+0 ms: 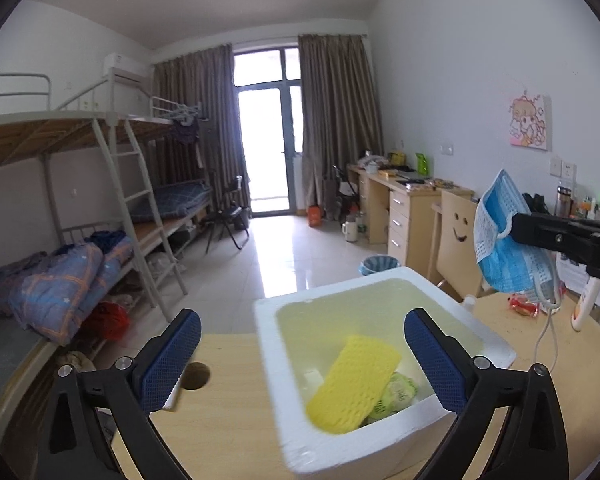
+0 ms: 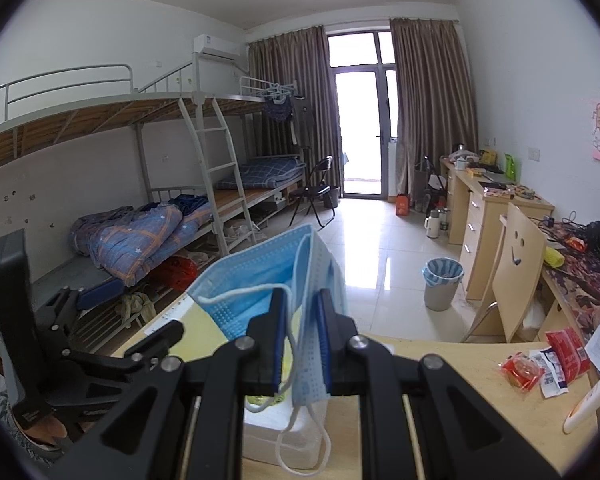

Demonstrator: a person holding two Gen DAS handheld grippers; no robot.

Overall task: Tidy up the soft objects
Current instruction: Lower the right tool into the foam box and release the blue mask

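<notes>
We are holding the left gripper [image 1: 302, 354] wide apart above the white foam box [image 1: 268, 344] on the wooden table [image 1: 220, 432], nothing between its pads. A yellow sponge [image 1: 352, 384] is lying tilted inside the box, partly over a green item [image 1: 398, 394]. The right gripper [image 2: 303, 336] is pinching a blue face mask [image 2: 260, 276], narrow, with the ear loops dangling over the box.
</notes>
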